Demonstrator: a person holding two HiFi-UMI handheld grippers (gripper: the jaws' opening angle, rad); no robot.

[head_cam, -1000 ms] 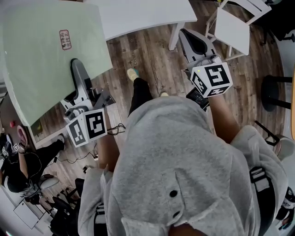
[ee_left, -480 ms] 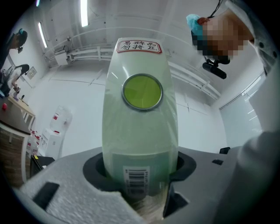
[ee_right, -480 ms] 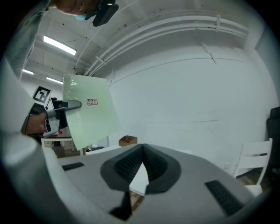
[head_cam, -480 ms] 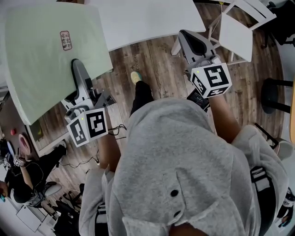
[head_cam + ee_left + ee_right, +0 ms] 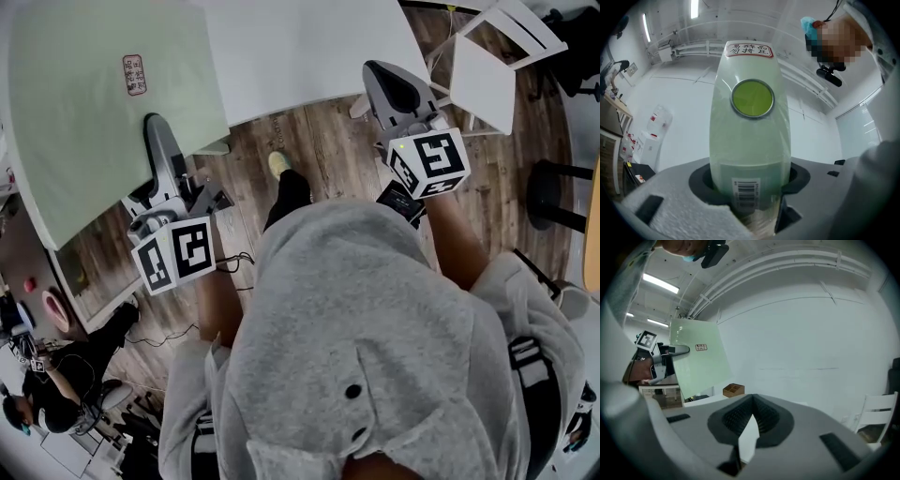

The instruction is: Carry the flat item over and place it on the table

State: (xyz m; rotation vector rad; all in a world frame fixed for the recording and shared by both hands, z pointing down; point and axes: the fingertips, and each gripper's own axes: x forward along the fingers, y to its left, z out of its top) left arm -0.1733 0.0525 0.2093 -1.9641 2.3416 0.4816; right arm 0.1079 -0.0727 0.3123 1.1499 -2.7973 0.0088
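Note:
A large pale green flat board (image 5: pixel 103 122) with a small red label hangs at the left of the head view, over the wooden floor and the edge of the white table (image 5: pixel 309 47). My left gripper (image 5: pixel 155 131) is shut on the board's near edge. In the left gripper view the board (image 5: pixel 750 136) rises straight out from between the jaws (image 5: pixel 750 187), showing a barcode and a green disc. My right gripper (image 5: pixel 389 80) is held at the table's near right corner, shut, with nothing in it (image 5: pixel 752 404). From the right gripper view the board (image 5: pixel 698 366) shows to the left.
A white chair (image 5: pixel 487 56) stands right of the table and a black stool (image 5: pixel 553 192) further right. A small wooden box (image 5: pixel 733 389) sits on a surface beyond. Another person (image 5: pixel 56 375) sits low at the left. My foot (image 5: pixel 277 165) is near the table's edge.
The white table has come closer and fills more of the top of the head view. Both grippers and the green board have advanced toward it, with the grip unchanged.

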